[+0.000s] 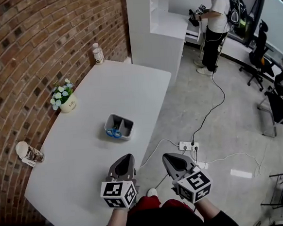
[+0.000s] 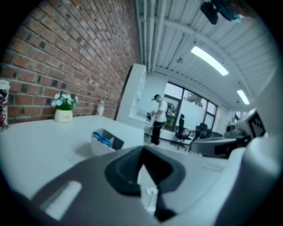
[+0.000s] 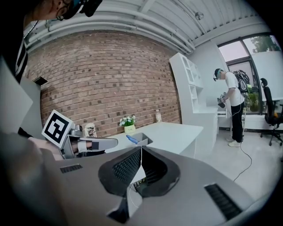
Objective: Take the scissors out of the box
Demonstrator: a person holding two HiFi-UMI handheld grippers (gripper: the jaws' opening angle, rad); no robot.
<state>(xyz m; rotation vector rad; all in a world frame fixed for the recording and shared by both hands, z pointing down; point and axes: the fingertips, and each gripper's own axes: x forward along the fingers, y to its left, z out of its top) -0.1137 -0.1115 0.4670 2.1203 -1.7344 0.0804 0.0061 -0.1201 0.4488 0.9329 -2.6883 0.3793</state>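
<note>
Brick wall runs along one long side of a white worktop. Grey floor lies on the other side, and a tall shelf unit and a person stand beyond the far end. A flower pot and a patterned cup stand along the wall-side edge, and a small bottle marks the far corner.

Left tongs hang over the worktop's near end and right tongs just off its floor-side edge. Both are clenched on nothing and well apart from the target.

A grey box sits near the floor-side edge, about midway along it. The scissors lie inside, their blue handles seemingly in the wall-side compartment.

The approach looks barely begun. I would spread one pair of tongs before arriving, drop in from above onto the handles, then lift straight up. The box looks light, so pinning its rim with the other pair should stop it from riding up or sliding off the edge.
</note>
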